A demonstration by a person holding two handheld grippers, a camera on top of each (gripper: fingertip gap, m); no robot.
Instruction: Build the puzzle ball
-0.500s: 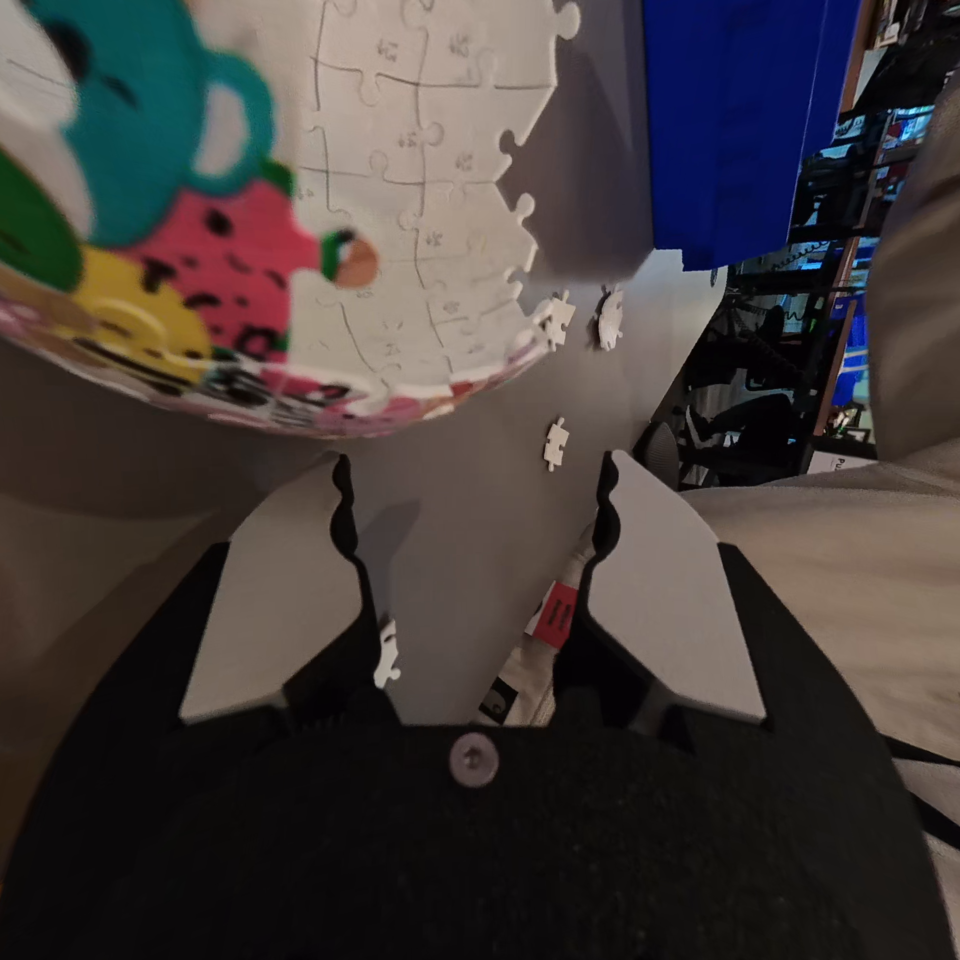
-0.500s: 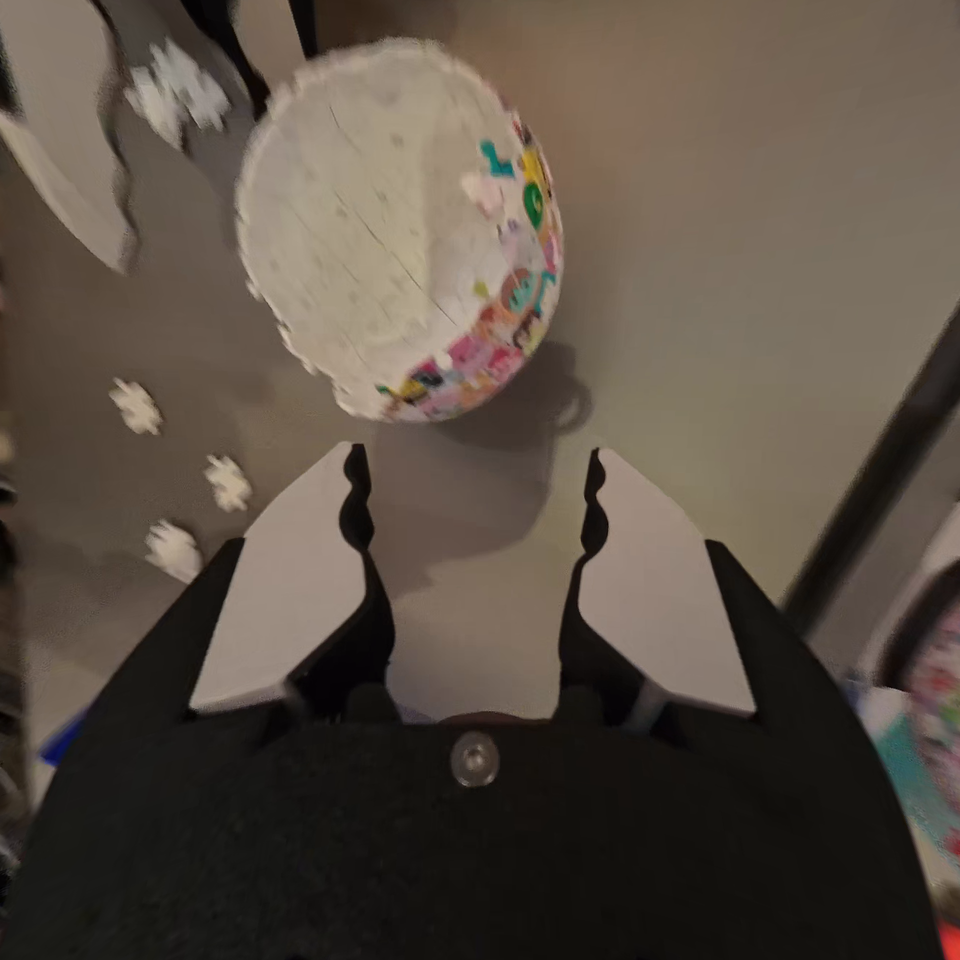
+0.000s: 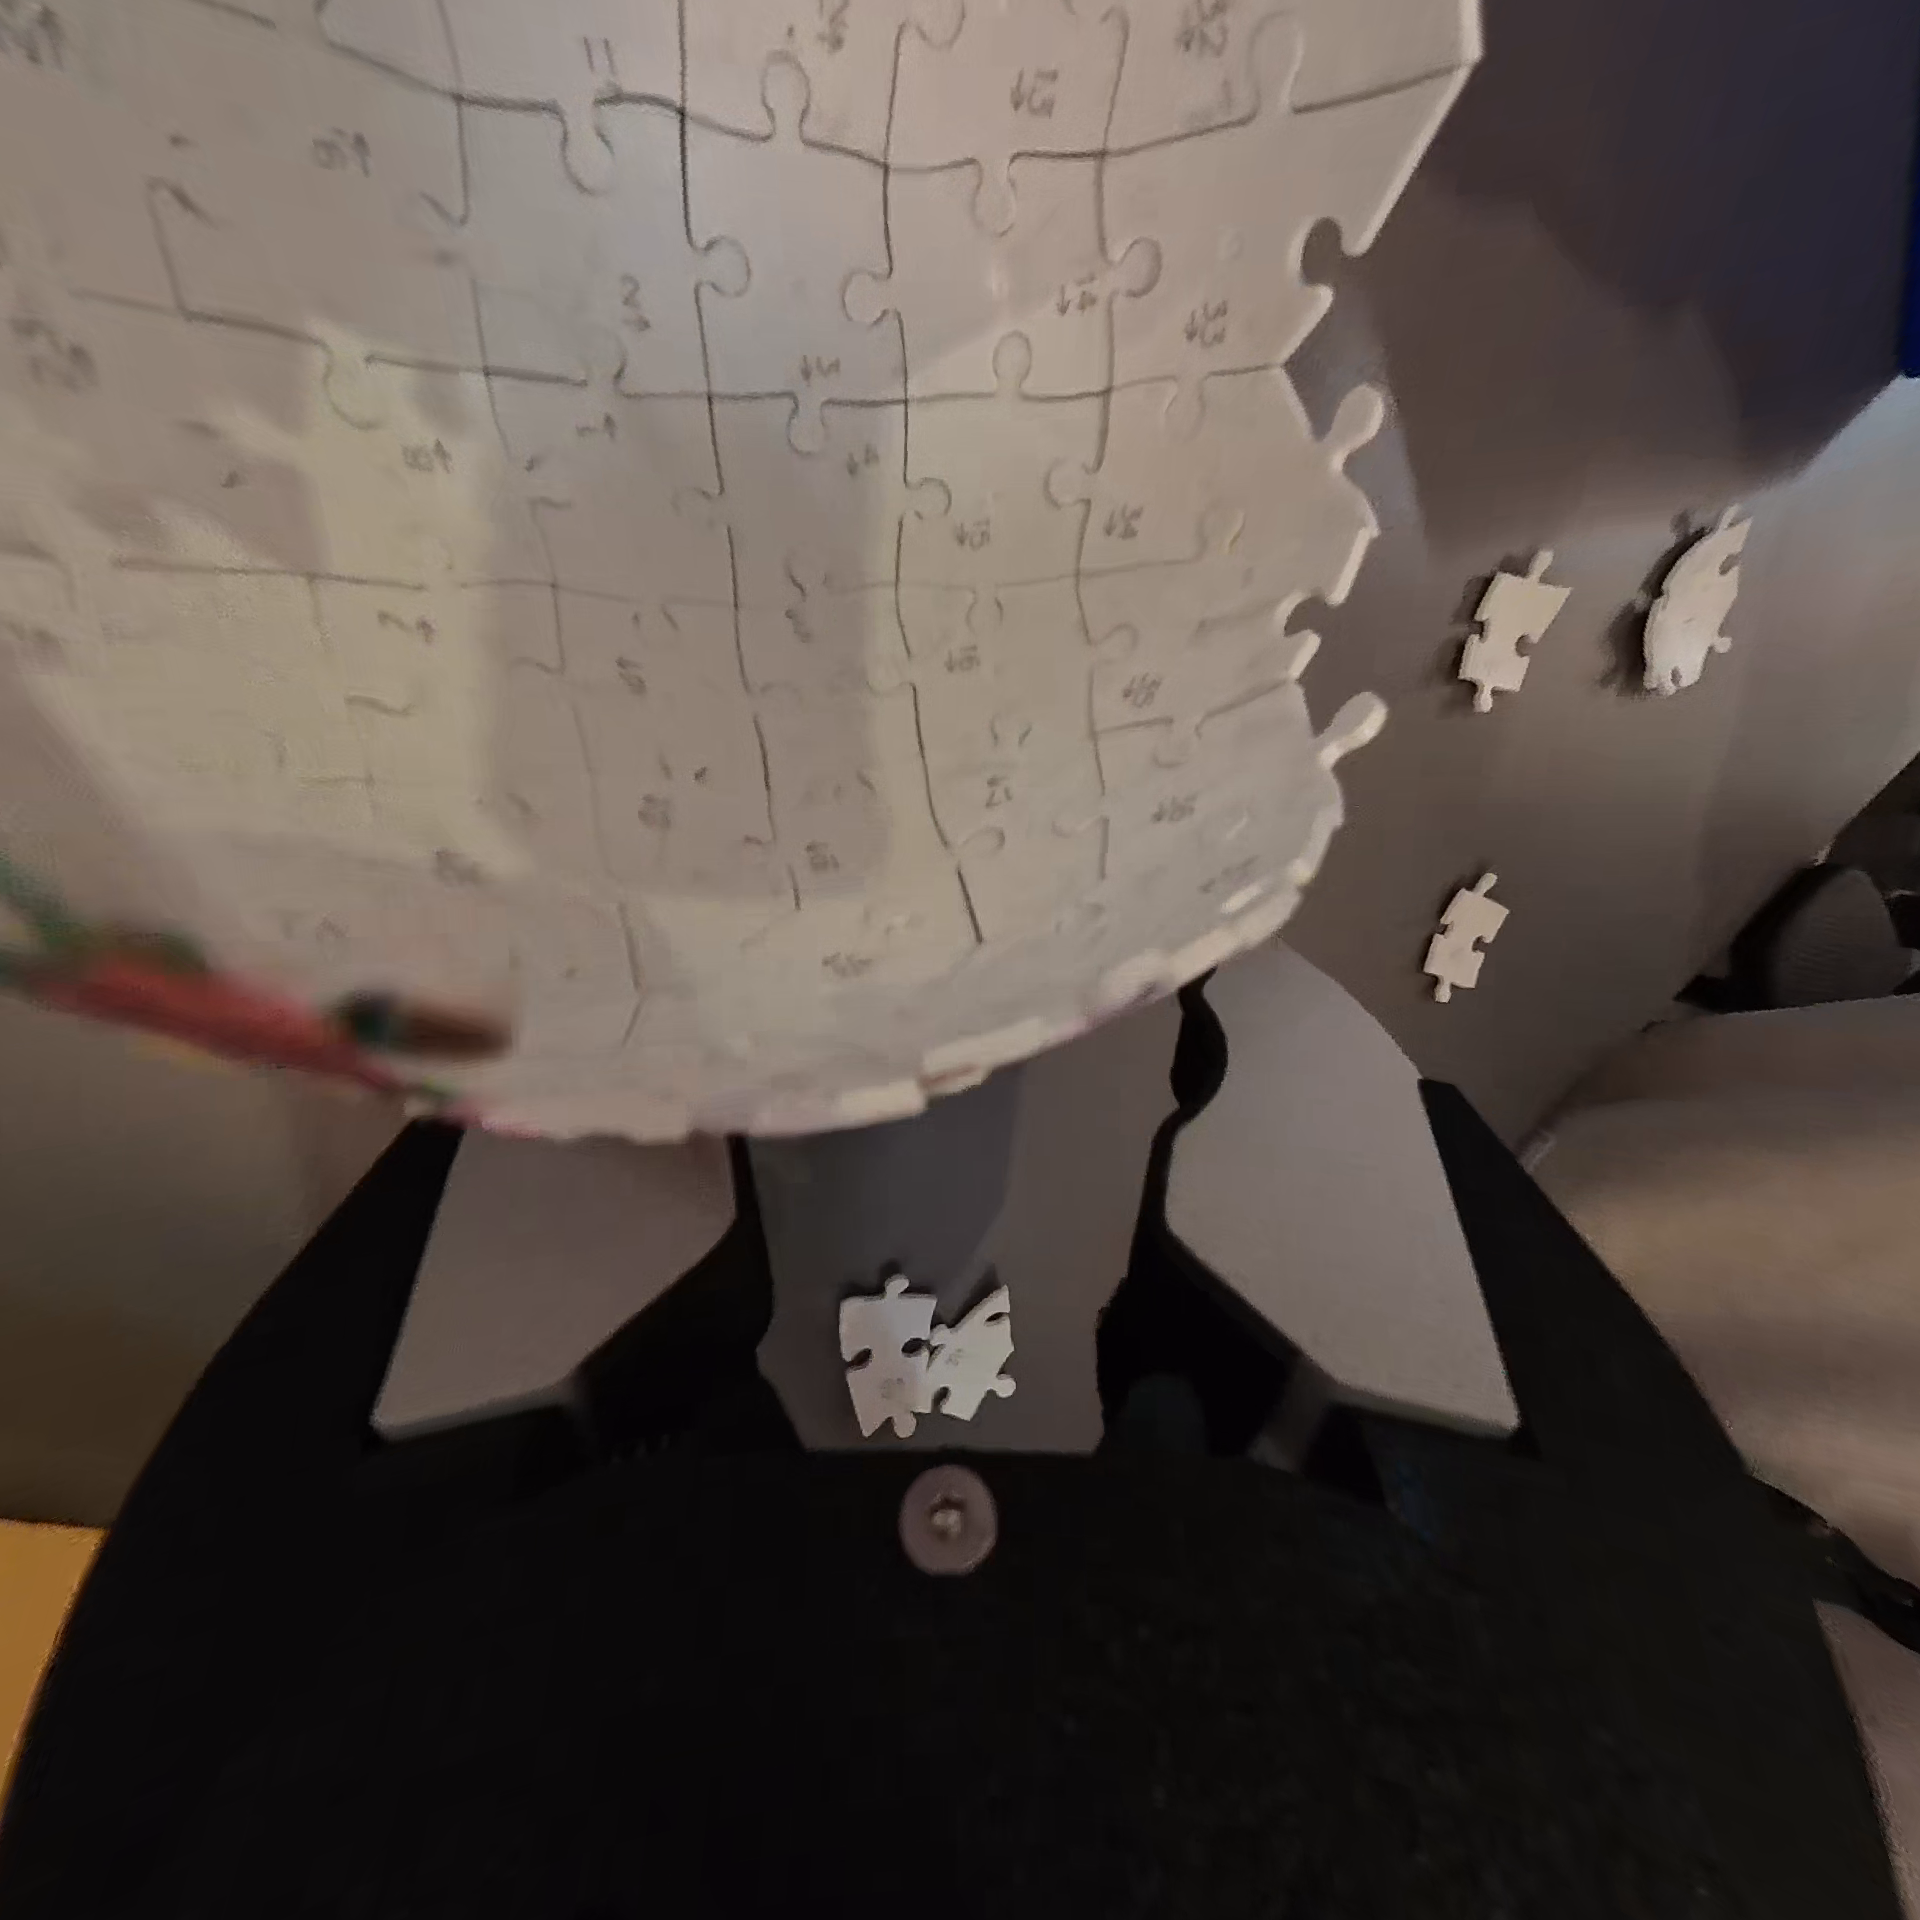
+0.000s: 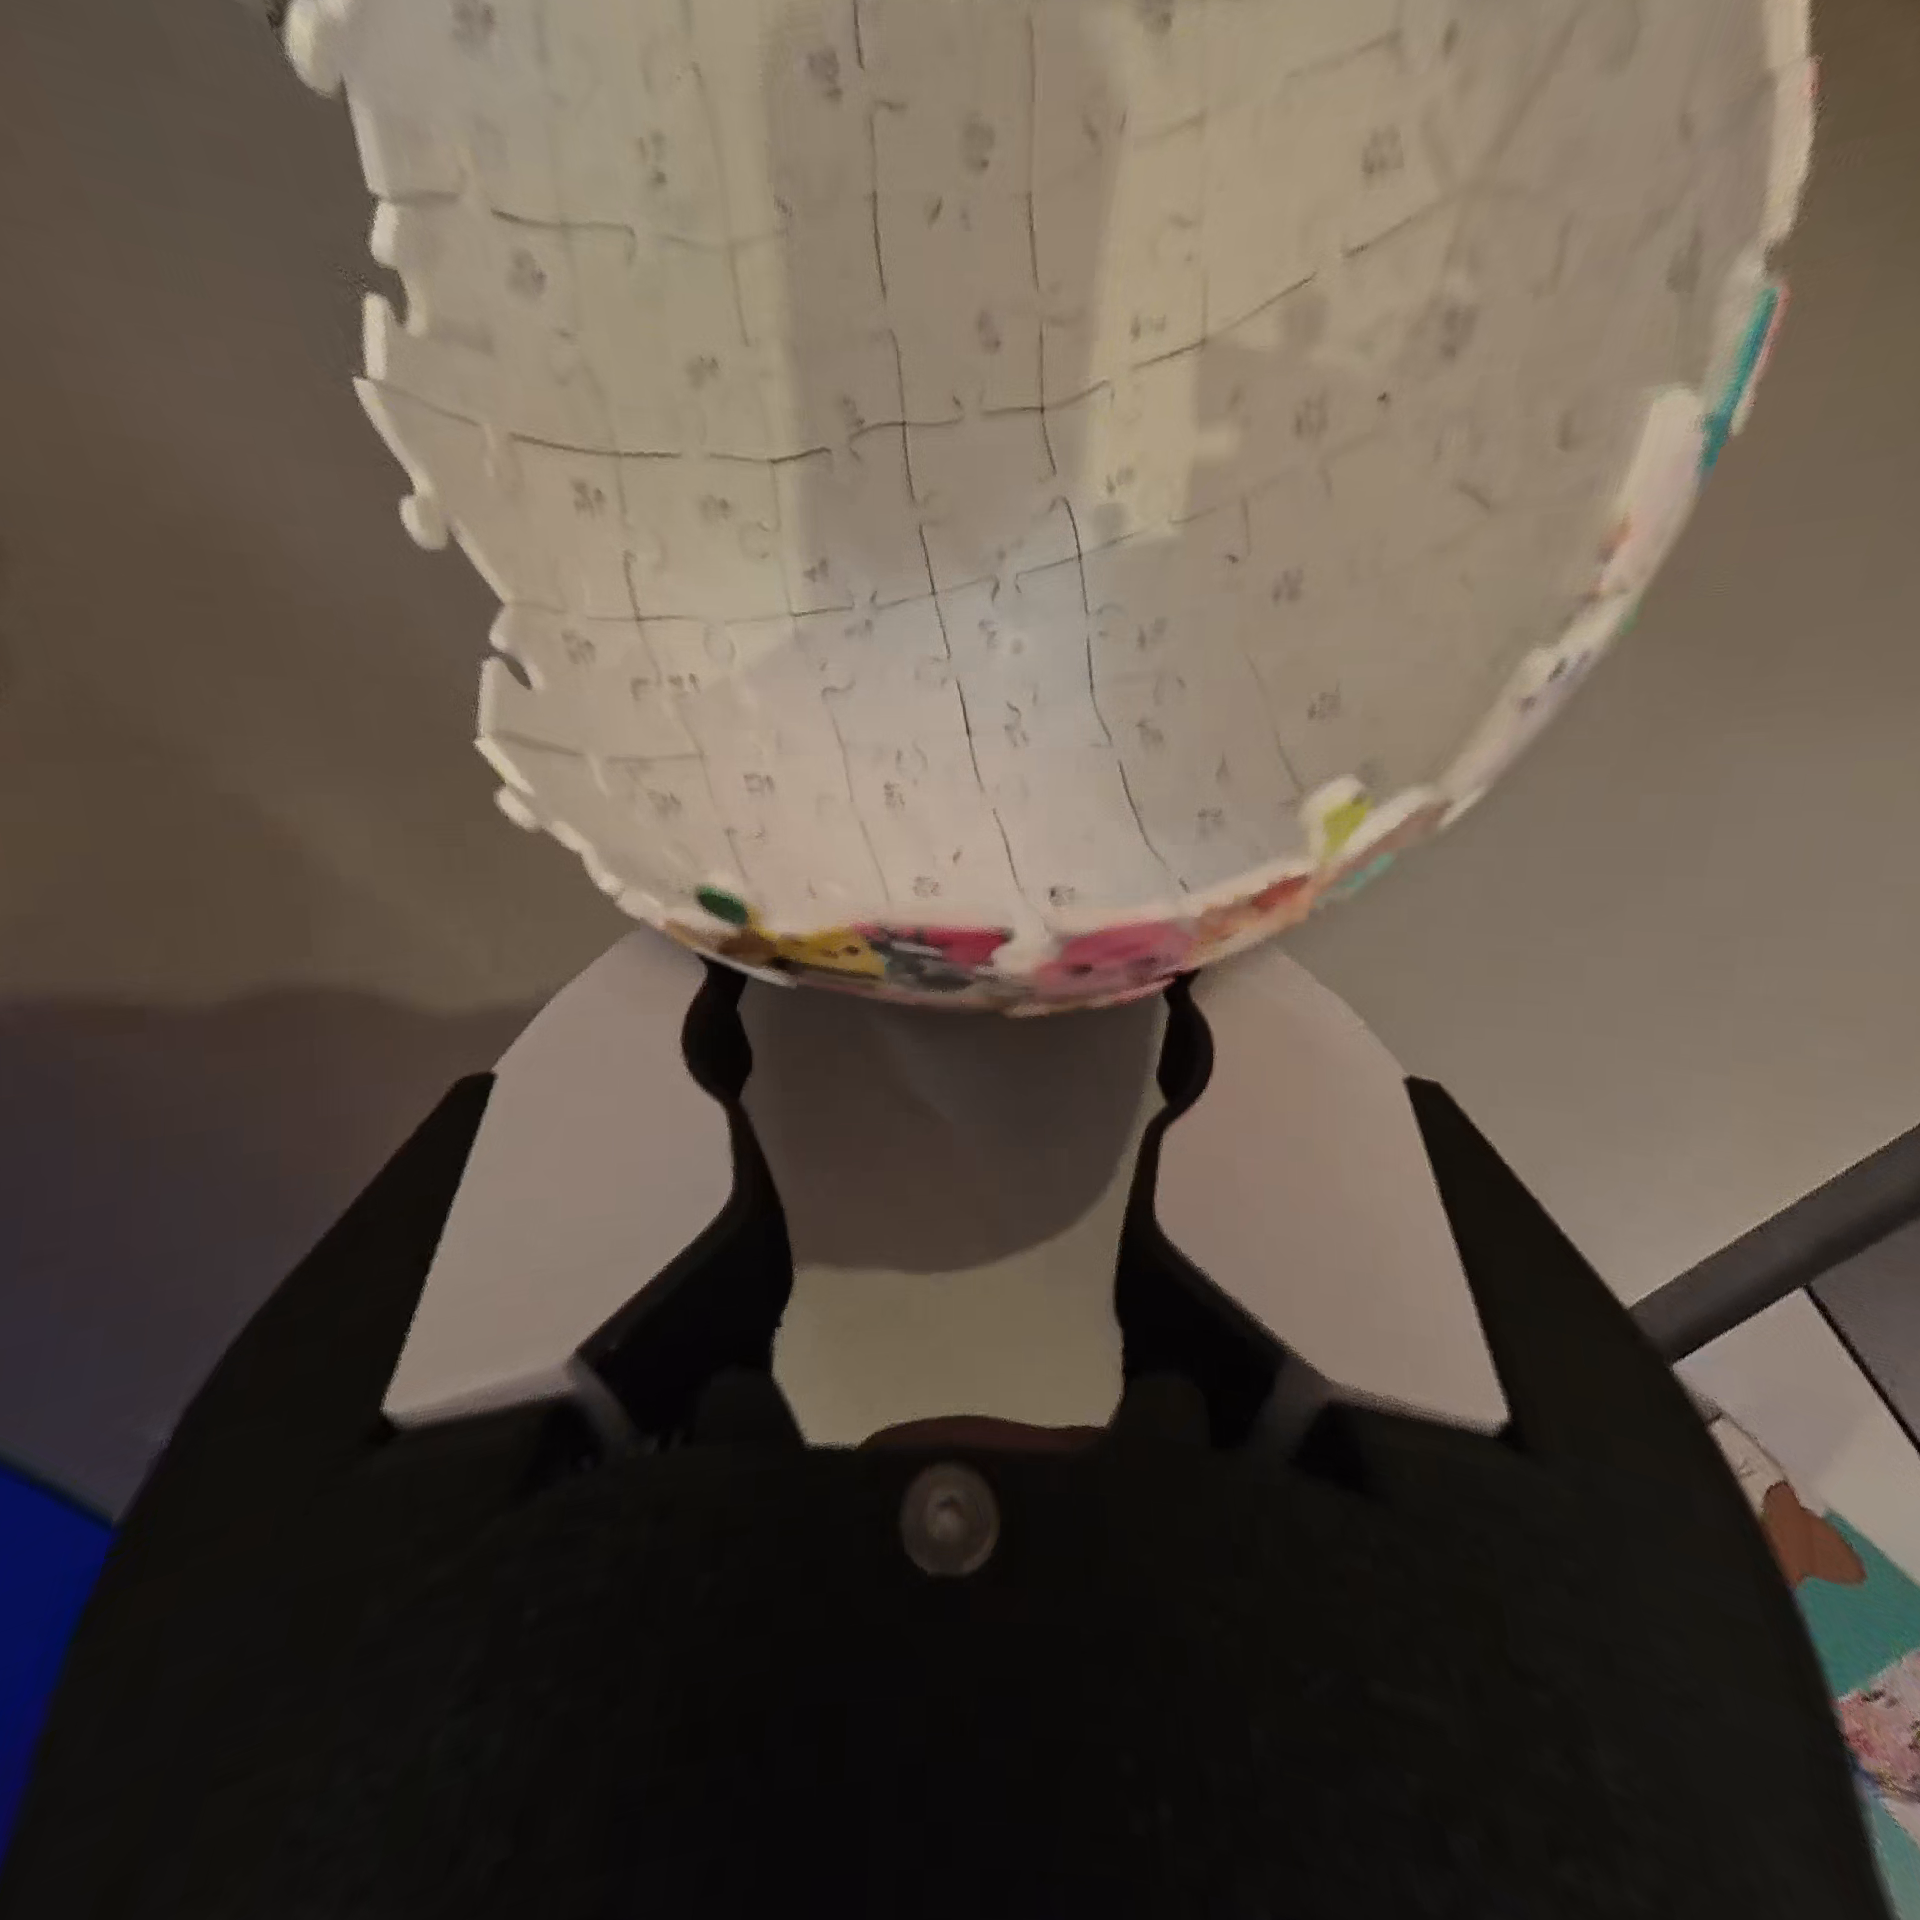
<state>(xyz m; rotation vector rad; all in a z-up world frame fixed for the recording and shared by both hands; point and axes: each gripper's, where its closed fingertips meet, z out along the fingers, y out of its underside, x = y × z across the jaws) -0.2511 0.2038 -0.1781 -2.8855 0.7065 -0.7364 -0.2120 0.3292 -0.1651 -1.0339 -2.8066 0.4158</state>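
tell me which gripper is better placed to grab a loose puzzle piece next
Left, probably. The left gripper is open, with two joined loose pieces on the table between its fingers. The right gripper, also open, faces only the half-built puzzle ball; no loose pieces show in its view.

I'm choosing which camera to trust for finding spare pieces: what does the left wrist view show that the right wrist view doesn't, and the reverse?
Only the left wrist view shows loose white pieces on the grey table: a joined pair between the open left gripper fingers, two single pieces, and a small assembled cluster.

Only the right wrist view shows the colourful printed rim clearly, plus a printed sheet at lower right; its open right gripper holds nothing.

Both show the half-built puzzle ball, white inside facing the camera.
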